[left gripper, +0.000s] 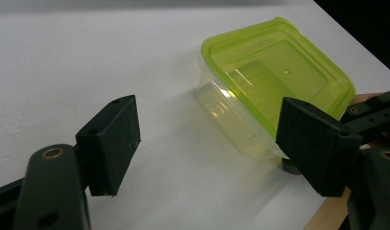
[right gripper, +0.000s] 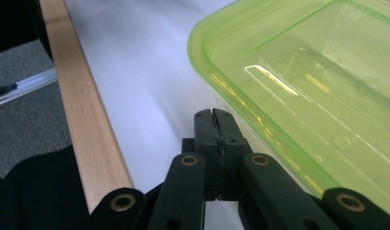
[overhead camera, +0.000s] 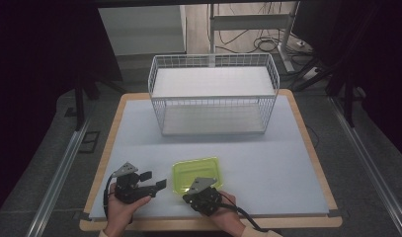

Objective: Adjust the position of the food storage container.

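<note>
1. Step in hand, as judged: approaching the one green-lidded container (overhead camera: 196, 174), which sits on the table (overhead camera: 267, 163) near its front edge.
2. Your left gripper (left gripper: 207, 148) stands apart, empty.
3. Your right gripper (right gripper: 214, 125) is pressed together beside the container; part its jaws before gripping.
4. Count: one wire basket (overhead camera: 212, 94).

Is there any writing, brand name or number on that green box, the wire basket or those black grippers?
None can be read: the green-lidded container and the white wire basket carry no visible text.
The left gripper and right gripper show plain black pads, with no markings.
</note>
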{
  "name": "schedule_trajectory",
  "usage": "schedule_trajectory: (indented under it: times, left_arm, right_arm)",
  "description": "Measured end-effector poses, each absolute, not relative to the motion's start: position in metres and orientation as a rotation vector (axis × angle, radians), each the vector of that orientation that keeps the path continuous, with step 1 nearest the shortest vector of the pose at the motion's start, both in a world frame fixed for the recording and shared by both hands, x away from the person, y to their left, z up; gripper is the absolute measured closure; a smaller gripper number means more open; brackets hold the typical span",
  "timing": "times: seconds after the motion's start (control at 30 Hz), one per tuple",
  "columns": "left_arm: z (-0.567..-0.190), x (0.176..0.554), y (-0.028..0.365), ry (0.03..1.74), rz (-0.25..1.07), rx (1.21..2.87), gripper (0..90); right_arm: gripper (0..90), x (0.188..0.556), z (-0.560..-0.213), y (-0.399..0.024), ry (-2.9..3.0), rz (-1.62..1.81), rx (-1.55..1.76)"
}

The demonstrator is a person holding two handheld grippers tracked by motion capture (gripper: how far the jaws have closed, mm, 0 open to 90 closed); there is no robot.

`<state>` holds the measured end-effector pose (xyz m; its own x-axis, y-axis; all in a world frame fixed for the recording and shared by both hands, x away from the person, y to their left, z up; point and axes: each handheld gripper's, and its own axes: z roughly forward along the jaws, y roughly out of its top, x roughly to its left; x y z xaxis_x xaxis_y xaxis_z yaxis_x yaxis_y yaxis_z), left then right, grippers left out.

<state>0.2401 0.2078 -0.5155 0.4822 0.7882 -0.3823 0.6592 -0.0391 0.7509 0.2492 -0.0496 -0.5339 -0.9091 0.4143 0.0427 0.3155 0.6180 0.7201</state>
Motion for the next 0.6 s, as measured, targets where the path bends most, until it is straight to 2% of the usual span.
schedule_trajectory:
  times: [0.27, 0.47, 0.5, 0.6]
  left_arm:
    - [-0.514, 0.239, 0.209, 1.239, 0.156, 1.733, 23.3]
    - [-0.512, 0.238, 0.210, 1.243, 0.134, 1.716, 23.6]
    - [-0.511, 0.238, 0.210, 1.243, 0.127, 1.714, 23.9]
    - [-0.510, 0.238, 0.210, 1.244, 0.109, 1.710, 24.2]
  right_arm:
    - [90.0, 0.243, -0.529, -0.053, 2.721, 1.197, 0.583]
    - [90.0, 0.231, -0.508, -0.093, 2.681, 1.291, 0.602]
    - [90.0, 0.233, -0.498, -0.111, 2.638, 1.332, 0.642]
    - [90.0, 0.237, -0.488, -0.129, 2.589, 1.369, 0.703]
